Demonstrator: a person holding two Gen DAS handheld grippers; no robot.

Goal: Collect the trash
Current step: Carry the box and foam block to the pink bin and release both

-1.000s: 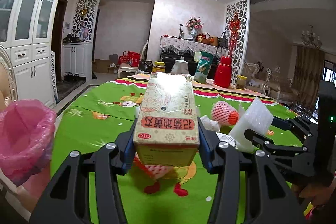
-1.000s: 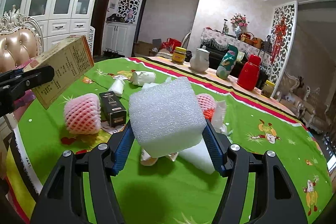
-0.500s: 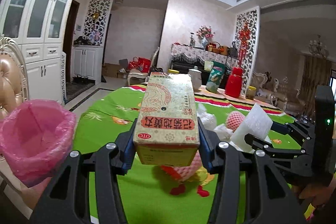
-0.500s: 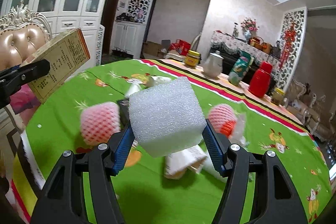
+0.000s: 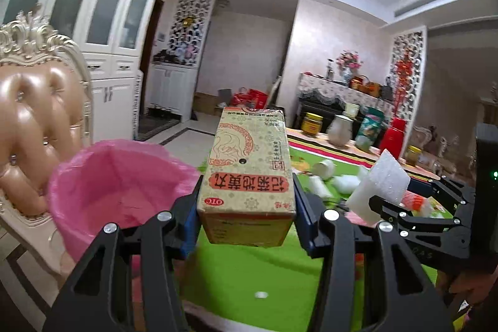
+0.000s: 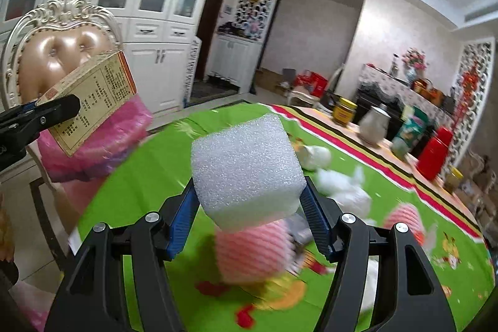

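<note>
Pink bin bag [image 5: 118, 176] nearer; left claw [image 5: 247, 204] grips tan box [image 5: 249, 176].

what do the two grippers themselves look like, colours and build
Both match. The left gripper and right gripper have matte black angular linkage arms with triangular cut-outs and silver round screw heads at the pivots. The jaws carry blue ribbed pads. In the left wrist view, the right gripper's black body shows a small green light. No cables or sleeves show.
</note>
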